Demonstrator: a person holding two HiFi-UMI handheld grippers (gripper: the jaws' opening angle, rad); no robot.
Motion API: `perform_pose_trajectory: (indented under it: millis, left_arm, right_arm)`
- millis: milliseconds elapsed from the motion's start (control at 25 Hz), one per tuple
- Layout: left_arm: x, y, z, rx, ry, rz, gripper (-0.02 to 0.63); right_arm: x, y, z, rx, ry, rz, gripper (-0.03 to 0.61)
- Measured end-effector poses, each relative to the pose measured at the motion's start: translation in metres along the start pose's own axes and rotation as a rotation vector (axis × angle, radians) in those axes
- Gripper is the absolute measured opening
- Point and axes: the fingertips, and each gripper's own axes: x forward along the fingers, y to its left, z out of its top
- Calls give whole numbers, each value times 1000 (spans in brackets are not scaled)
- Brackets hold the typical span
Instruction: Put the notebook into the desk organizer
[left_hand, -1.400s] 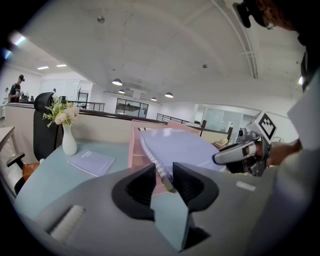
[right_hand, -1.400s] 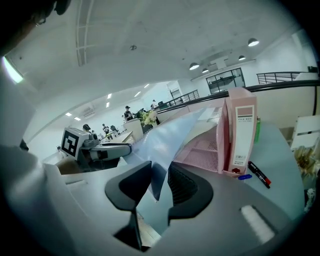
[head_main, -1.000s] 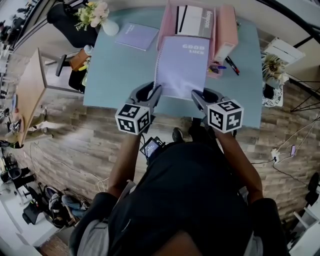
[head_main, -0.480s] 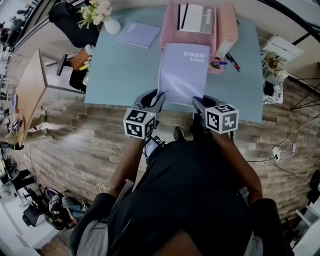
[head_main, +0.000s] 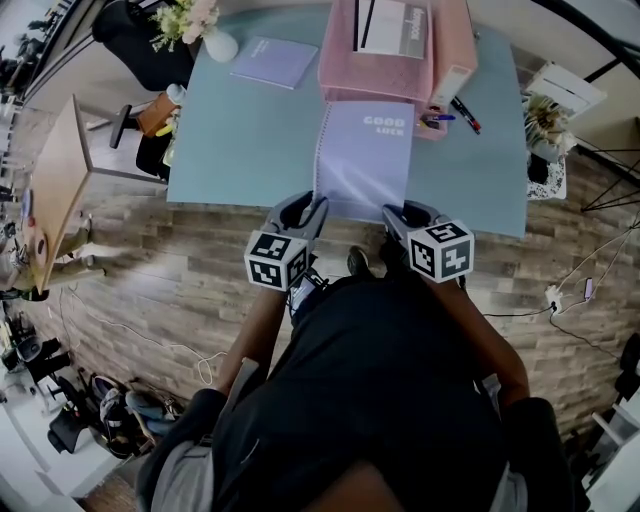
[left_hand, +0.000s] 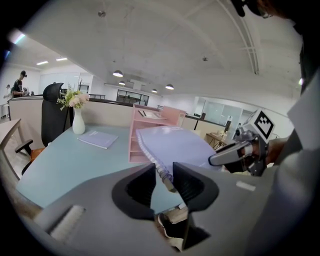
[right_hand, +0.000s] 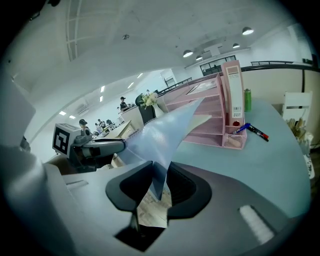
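Two grippers carry one lavender spiral notebook (head_main: 365, 160) by its near corners. The left gripper (head_main: 314, 204) is clamped on the wire binding at the near left corner, and the left gripper view shows the coil pinched between its pads. The right gripper (head_main: 393, 212) has just been closing. Its jaws pinch the cover's near right corner, and the sheet rises straight up between them in the right gripper view. The notebook slopes away from both grippers, cover up, with its far edge at the front of the pink desk organizer (head_main: 385, 78). Whether it touches there I cannot tell.

The organizer stands at the far side of a pale blue-green table (head_main: 250, 140). Pens (head_main: 450, 120) lie just beside its right end, a second notebook (head_main: 272, 62) lies flat well to its left, and a white vase (head_main: 220, 50) of flowers stands at the far left corner. Wood-plank floor (head_main: 140, 270) surrounds the table in an open office.

Only the head view shows "GOOD LUCK" printed on the cover. Only the left gripper view shows the white ceiling and its round lamps (left_hand: 118, 74). Only the right gripper view shows the organizer's stacked trays from the side and a green bottle (right_hand: 247, 100) beyond them.
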Motion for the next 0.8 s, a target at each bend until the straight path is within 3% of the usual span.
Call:
perform_pose_trajectory:
  millis: [800]
  left_arm:
    - [38,7,-46,-28,34,39,161]
  right_arm:
    - [33,-35,-43,-28,-45,-10,91]
